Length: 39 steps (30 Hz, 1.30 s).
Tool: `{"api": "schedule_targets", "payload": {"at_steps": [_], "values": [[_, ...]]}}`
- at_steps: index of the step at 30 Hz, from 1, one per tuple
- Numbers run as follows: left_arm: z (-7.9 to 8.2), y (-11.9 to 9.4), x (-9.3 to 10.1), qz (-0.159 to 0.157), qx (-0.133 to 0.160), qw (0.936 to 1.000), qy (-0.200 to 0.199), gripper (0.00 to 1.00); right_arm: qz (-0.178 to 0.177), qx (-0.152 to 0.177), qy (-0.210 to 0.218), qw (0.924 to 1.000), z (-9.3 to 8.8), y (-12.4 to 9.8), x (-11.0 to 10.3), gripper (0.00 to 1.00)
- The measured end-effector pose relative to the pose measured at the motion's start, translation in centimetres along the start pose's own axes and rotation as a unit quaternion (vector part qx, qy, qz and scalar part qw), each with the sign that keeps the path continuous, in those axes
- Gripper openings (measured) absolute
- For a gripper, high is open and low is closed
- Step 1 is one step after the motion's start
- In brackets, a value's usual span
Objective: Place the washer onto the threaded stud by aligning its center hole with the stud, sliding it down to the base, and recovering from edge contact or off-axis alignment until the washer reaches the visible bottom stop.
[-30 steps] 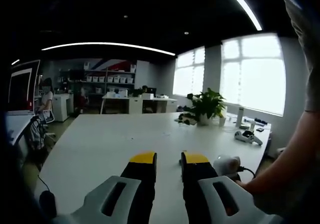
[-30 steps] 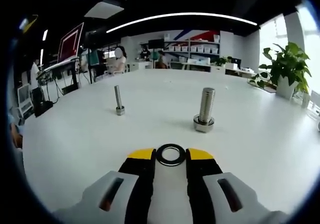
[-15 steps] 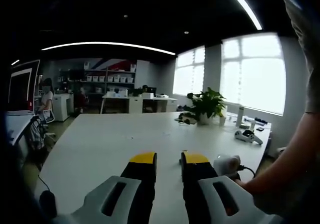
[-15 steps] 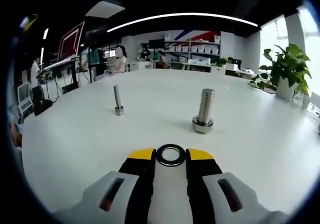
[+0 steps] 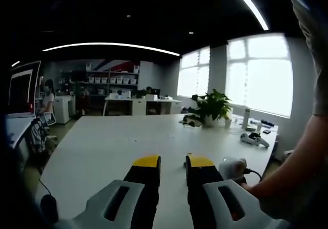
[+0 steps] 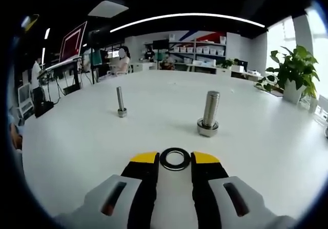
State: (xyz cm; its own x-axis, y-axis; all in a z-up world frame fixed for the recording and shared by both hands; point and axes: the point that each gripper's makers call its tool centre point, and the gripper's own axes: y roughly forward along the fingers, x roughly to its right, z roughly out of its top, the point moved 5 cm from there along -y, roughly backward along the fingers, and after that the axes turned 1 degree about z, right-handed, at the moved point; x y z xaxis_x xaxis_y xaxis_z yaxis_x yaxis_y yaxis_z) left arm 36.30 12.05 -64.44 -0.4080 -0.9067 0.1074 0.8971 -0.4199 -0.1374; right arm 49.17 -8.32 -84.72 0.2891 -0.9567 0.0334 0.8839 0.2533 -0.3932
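Holding the washer (image 6: 175, 159) as before in our right claw (image 6: 175, 160), we barely moved; the stud (image 6: 209, 113) waits ahead. Left claw (image 5: 173, 163) narrow, empty.

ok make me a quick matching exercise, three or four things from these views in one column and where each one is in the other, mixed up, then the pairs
Column 1
1. washer
2. thick threaded stud
3. thin bolt
4. potted plant

Column 2
A. upright on the white table, far left of the right gripper view
B. flat between the yellow tips of the right gripper
C. at the far table edge near the windows
D. upright on the table, ahead and right of the washer

Pairs: 1-B, 2-D, 3-A, 4-C
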Motion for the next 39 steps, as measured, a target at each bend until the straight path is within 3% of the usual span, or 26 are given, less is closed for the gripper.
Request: {"api": "schedule_targets", "payload": {"at_steps": [20, 39], "values": [[-0.1, 0.0, 0.0, 0.000, -0.001, 1.0000, -0.001, 0.17, -0.002, -0.002, 0.006, 1.0000, 0.1, 0.1, 0.1, 0.26], [0.1, 0.1, 0.0, 0.000, 0.000, 1.0000, -0.002, 0.17, -0.008, 0.017, -0.007, 0.9998, 2.6, -0.2, 0.7, 0.26]]}}
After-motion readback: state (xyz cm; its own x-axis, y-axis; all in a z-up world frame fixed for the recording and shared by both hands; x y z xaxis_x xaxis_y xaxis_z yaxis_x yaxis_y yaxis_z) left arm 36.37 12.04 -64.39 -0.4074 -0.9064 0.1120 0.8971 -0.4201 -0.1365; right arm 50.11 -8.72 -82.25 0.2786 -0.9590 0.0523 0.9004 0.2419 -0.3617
